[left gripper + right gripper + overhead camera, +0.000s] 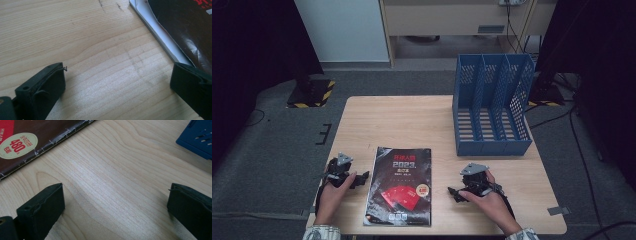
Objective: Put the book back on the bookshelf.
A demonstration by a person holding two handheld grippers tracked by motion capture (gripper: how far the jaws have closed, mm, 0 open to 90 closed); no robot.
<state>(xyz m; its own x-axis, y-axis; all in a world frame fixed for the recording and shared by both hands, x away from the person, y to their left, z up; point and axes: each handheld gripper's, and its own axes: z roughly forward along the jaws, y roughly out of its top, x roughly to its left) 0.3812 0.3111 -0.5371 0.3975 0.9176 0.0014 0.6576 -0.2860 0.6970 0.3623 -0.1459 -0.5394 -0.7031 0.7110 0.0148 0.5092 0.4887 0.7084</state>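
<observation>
1. Lying flat on the wooden table [412,120], near its front edge, is a dark-covered magazine [400,185] with red print and a round "480" sticker on its cover.
2. Resting on the table just left of the magazine, the left gripper [362,176] is pointing toward it; in the left gripper view its black jaws are standing spread wide over bare wood, with the magazine's white page edges [160,35] just beyond the right-hand jaw, possibly brushing it, though the angle is too steep to be sure.
3. Sitting to the right of the magazine, the right gripper [453,193] is likewise gaping, nothing between its jaws.
4. Standing upright at the table's far right is a blue three-slot file rack [491,105], well apart from both hands.
</observation>
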